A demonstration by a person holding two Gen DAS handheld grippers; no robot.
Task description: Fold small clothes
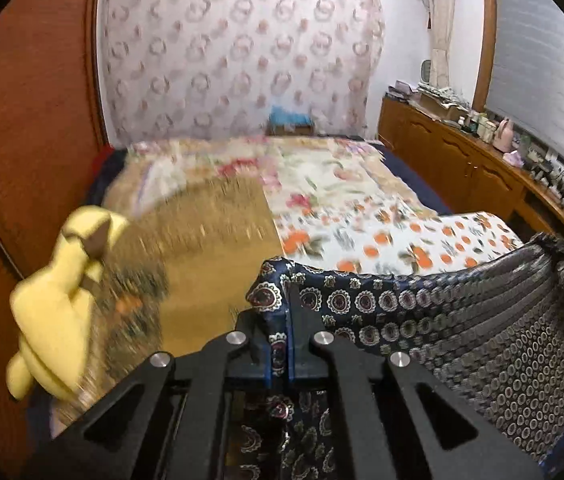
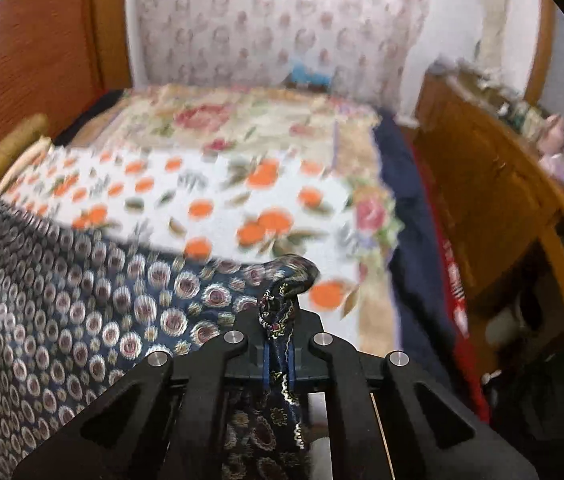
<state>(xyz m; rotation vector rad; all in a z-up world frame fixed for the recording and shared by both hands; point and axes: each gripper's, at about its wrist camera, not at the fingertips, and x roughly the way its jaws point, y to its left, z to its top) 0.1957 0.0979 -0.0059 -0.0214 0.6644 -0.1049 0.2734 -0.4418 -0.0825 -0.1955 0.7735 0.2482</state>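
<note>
Navy patterned cloth hangs stretched in the air between the 2 grippers above the near edge of the bed: the left gripper pinches 1 corner, the right gripper the other. A yellow plush toy sits at the bed's left edge, and wooden cabinets line the wall beyond.
</note>
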